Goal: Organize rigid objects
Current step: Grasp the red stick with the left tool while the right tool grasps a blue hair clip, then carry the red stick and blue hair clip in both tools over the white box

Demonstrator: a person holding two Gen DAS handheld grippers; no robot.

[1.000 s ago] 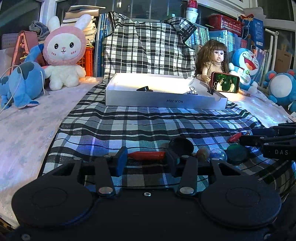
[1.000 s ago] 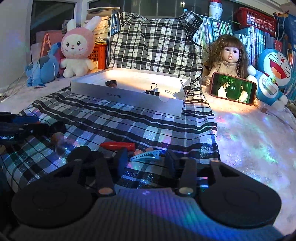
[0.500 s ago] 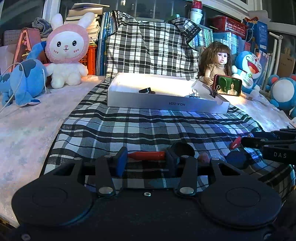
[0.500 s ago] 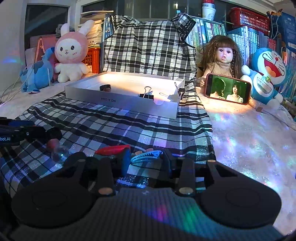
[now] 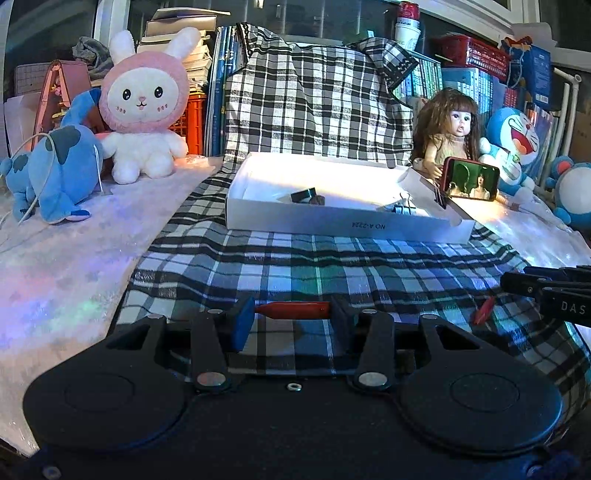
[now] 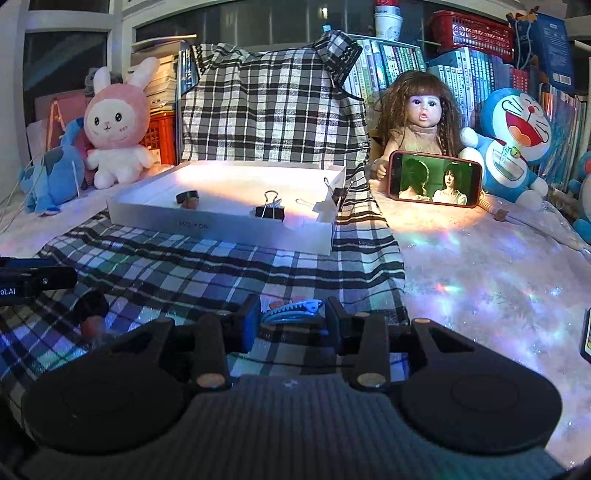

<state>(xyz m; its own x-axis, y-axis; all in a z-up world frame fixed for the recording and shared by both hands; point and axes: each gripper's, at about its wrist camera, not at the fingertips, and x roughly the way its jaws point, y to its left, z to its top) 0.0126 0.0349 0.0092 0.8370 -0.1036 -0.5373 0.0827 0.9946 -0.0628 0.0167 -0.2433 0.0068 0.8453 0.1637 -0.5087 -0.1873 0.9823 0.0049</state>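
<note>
Dark window panes (image 6: 229,22) run along the back, behind stacked books (image 6: 402,62) and a red basket (image 6: 472,27). A checked cloth (image 5: 317,266) covers the middle of the surface and climbs the rear stack, with pale shimmering sheeting (image 6: 491,280) at either side edge. Warm light pools near the back edge.

White box (image 5: 347,223), front wall: small print "NO A-2224", upside down in left wrist view; same print in right wrist view too blurred to read. Right gripper (image 5: 554,295) body at right edge of left view: white letters "DAS", cut off. Left gripper (image 6: 33,280) body at left edge of right view: "ot.AI", start cut off. Book spines, cup, blue bag: print too small.
</note>
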